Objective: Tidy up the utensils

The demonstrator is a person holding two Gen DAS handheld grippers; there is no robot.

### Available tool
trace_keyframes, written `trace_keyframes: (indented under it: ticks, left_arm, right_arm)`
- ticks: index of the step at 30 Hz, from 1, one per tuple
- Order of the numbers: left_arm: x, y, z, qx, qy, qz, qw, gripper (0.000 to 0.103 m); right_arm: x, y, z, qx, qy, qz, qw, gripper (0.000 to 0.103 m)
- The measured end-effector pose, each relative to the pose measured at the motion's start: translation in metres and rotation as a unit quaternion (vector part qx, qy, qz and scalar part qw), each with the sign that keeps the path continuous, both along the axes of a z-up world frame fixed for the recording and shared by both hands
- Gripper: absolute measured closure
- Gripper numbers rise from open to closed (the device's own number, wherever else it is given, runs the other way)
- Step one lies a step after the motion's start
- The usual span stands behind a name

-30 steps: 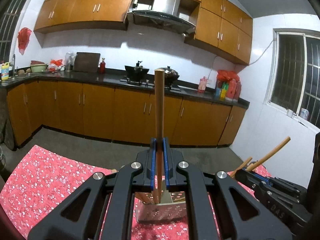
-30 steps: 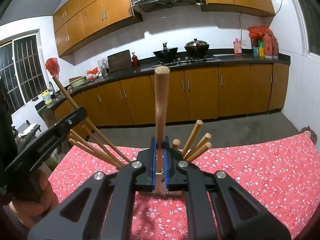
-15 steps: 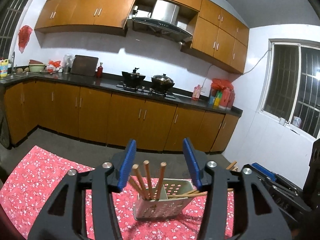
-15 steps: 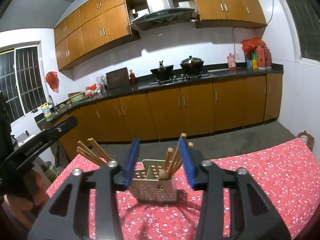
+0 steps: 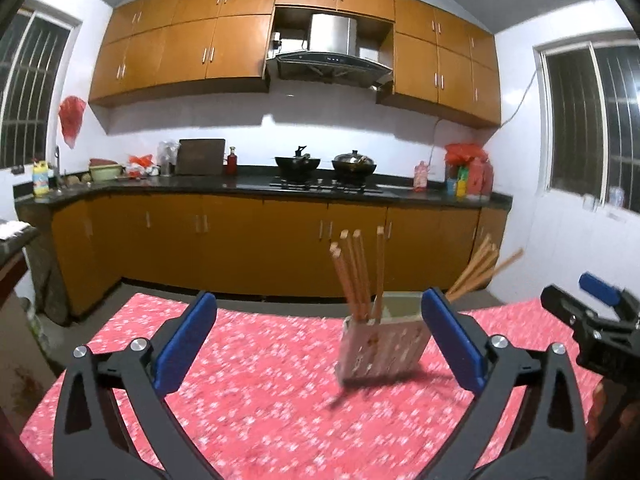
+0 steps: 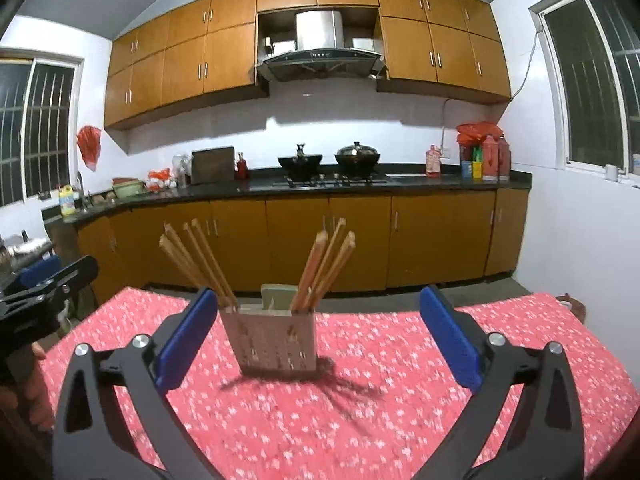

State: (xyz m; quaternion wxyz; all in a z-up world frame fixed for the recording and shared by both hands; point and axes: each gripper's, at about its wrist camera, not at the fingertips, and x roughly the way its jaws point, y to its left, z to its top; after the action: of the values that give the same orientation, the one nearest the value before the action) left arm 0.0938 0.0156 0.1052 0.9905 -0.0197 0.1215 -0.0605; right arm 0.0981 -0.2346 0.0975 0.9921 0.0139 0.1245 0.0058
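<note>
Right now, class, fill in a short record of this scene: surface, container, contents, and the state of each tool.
Surface: table under a red flowered cloth
Container: perforated utensil holder, standing upright on the cloth
Contents: wooden chopsticks in two bunches, one leaning left, one leaning right
Left tool: jaws opening, nothing between the pads
Right tool: jaws opening, nothing gripped; the holder stands beyond them
Background: kitchen counter with two pots
</note>
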Motion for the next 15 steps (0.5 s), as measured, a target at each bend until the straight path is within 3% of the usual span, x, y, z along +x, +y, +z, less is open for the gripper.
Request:
trace_keyframes:
  ticks: [9,15]
  left_arm:
    - [-0.037,0.006,-0.041,0.004,0.034,0.022,0.9992,0.002]
    - [-0.055,0.004,-0.059,0.024,0.035,0.036,0.9984,0.002]
  right_arm:
    - [-0.034,0.014,-0.034,-0.015,0.01,-0.005,1.0,0.004]
    - [-0.053,0.024,-0.052,-0.036,0.005,-0.008,0.999,0.004]
